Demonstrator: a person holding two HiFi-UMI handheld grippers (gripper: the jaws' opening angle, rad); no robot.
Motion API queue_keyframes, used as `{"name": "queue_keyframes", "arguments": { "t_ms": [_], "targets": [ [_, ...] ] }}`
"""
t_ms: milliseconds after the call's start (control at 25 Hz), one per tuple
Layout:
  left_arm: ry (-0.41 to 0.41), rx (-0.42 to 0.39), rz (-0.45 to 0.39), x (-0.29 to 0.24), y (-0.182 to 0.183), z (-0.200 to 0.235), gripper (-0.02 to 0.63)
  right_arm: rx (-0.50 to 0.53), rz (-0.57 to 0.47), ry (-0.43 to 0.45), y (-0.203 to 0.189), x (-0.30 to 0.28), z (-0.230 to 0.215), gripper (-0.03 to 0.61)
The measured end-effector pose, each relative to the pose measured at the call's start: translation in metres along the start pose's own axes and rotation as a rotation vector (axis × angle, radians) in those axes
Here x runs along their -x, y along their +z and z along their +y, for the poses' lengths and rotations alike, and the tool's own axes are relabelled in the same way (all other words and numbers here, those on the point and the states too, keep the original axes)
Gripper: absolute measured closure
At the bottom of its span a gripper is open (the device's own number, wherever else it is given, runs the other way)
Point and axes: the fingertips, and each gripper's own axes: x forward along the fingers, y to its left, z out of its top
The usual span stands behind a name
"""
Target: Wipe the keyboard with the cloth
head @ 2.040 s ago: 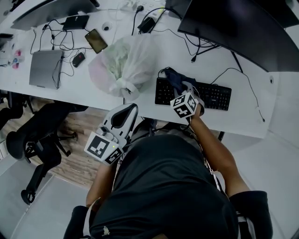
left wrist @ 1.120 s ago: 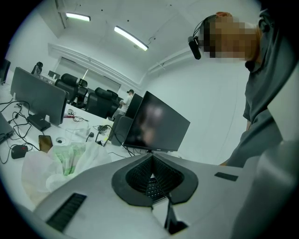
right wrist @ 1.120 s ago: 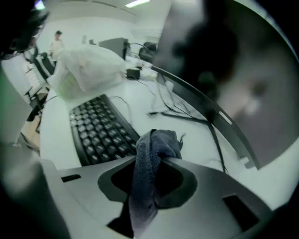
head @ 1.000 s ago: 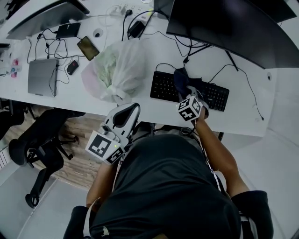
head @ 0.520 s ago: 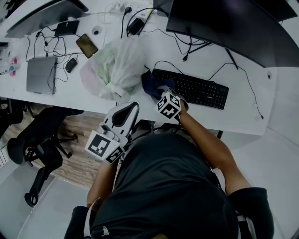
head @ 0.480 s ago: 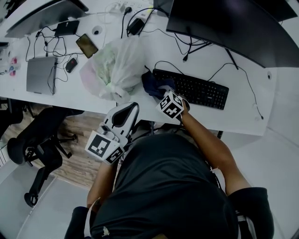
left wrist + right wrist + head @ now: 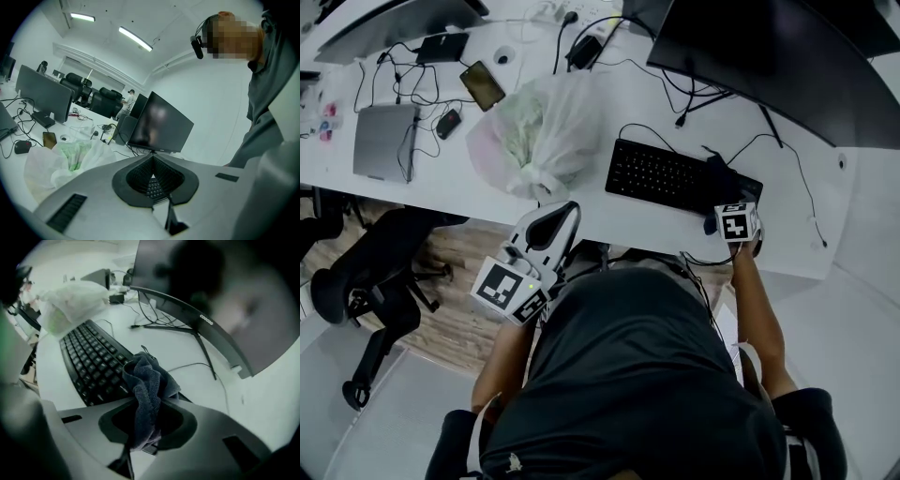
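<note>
Right tool (image 7: pixel 146 426) — jaws just tightened, clamped on the dark cloth (image 7: pixel 717 178); carried from the left end of the keyboard (image 7: pixel 661 174) to its right end — one pass apparently done.

Keyboard (image 7: pixel 666 175): black, full-size, lying flat on the white surface (image 7: pixel 647 222), set at a slight slant to its front edge.

Cloth (image 7: pixel 149 380): dark grey-blue terry, crumpled into a loose bunch over the keyboard's right end. Its lower fold is pinched in the right claw (image 7: pixel 146 430), whose jaws have just closed slightly on it.
</note>
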Motion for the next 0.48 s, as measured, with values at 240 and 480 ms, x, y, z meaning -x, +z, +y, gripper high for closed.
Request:
{"name": "queue_keyframes", "arguments": {
  "t_ms": [240, 480],
  "targets": [
    [-0.034, -0.005, 0.019, -0.011, -0.002, -0.007, 0.609, 0.162, -0.205, 0.081, 0.08, 0.003, 0.08, 0.491],
    [-0.034, -0.015, 0.023, -0.012, 0.001, -0.011, 0.609, 0.484, -0.351, 0.309, 0.174, 0.014, 0.237, 0.491]
  ]
}}
